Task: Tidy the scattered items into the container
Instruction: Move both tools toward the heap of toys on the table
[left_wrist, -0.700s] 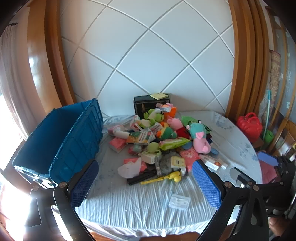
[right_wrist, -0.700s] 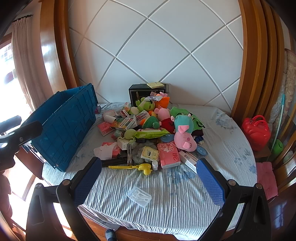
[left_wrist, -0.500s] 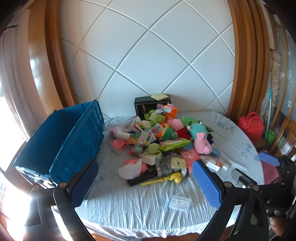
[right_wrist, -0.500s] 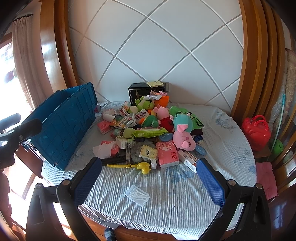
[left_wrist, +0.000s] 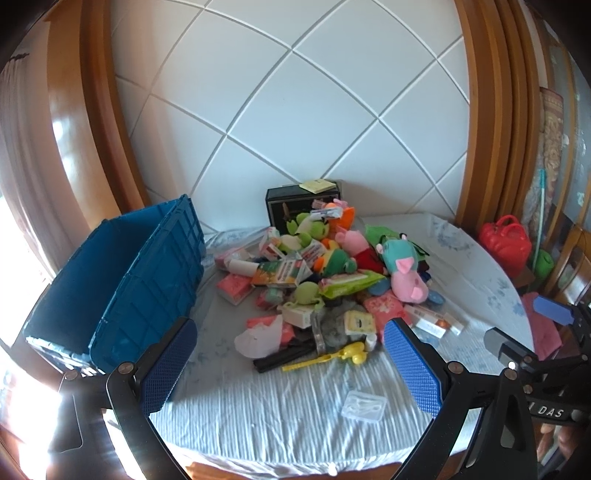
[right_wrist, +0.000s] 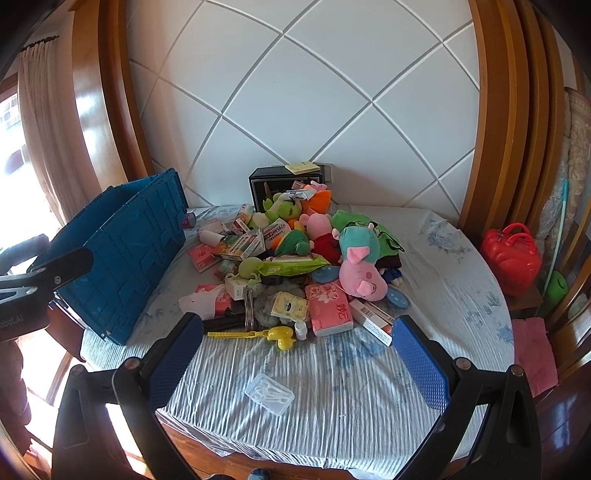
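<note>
A heap of scattered items (left_wrist: 325, 273) lies in the middle of the table: plush toys, small boxes, pink tissue packs, a yellow clip toy (left_wrist: 332, 357) and a clear plastic case (left_wrist: 364, 405). The heap also shows in the right wrist view (right_wrist: 291, 266). A blue crate (left_wrist: 110, 291) stands open at the table's left edge; it also shows in the right wrist view (right_wrist: 125, 254). My left gripper (left_wrist: 291, 369) is open and empty above the table's near edge. My right gripper (right_wrist: 299, 363) is open and empty, near the clear case (right_wrist: 269, 393).
A black box (left_wrist: 303, 201) with a yellow note pad stands at the back against the white tiled wall. A red bag (left_wrist: 506, 245) and wooden chairs are at the right. The table wears a striped cloth (right_wrist: 351, 387).
Both views have shifted slightly; the grippers have drifted a little relative to the table. Both stay open and empty. Nothing on the table has moved.
</note>
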